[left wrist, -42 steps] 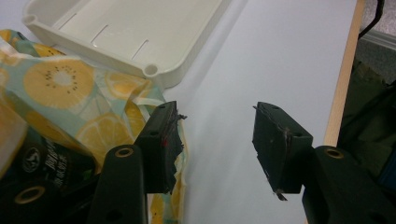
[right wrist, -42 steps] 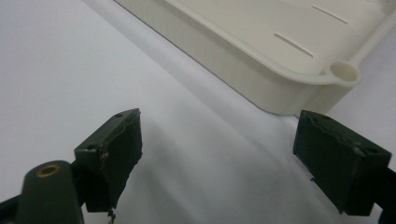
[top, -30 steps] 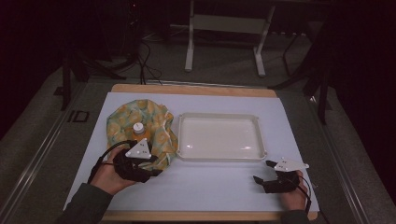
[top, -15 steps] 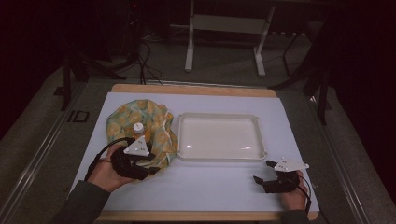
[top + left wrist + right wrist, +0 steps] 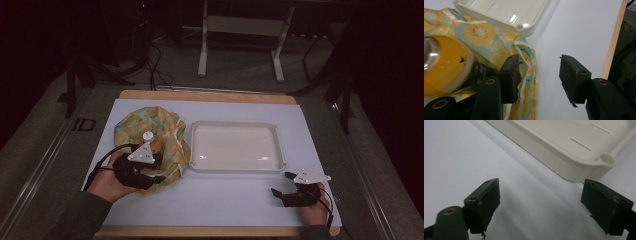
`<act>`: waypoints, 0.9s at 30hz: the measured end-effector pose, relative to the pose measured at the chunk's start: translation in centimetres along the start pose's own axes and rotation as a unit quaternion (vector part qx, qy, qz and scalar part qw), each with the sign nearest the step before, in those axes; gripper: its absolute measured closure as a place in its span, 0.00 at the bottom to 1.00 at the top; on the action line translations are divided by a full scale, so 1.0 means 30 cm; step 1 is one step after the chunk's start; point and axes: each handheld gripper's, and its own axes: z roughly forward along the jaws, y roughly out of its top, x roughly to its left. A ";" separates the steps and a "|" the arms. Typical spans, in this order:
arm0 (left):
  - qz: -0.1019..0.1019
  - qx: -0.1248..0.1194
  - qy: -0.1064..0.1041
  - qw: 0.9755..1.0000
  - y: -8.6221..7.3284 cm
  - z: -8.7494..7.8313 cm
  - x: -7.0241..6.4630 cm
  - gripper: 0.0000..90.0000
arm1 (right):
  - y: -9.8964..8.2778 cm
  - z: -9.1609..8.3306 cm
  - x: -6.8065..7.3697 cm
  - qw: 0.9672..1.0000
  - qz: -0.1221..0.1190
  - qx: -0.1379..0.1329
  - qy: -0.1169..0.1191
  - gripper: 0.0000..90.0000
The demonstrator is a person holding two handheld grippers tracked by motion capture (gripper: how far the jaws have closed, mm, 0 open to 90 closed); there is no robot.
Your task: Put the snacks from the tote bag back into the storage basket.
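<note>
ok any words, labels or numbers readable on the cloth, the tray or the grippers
No text can be read.
Fruit-print cloth: citrus and kiwi slice pattern, no words.
White tray: plain, with moulded slots but no lettering.
Left gripper and right gripper: black jaws, no markings.
Yellow round object on the cloth: small dark specks, too blurred to tell if they are print.

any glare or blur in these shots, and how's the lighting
High view: dim, surroundings nearly black, faint sheen on the tray. Left gripper view: bright, glare spots on the tray corner, the yellow roll soft and close. Right gripper view: evenly lit, the jaws slightly blurred, soft shadows on the white table.
</note>
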 end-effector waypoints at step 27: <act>-0.019 0.008 0.018 1.000 -0.001 -0.052 0.065 0.56 | 0.000 0.000 0.000 1.000 0.001 -0.001 0.000 0.17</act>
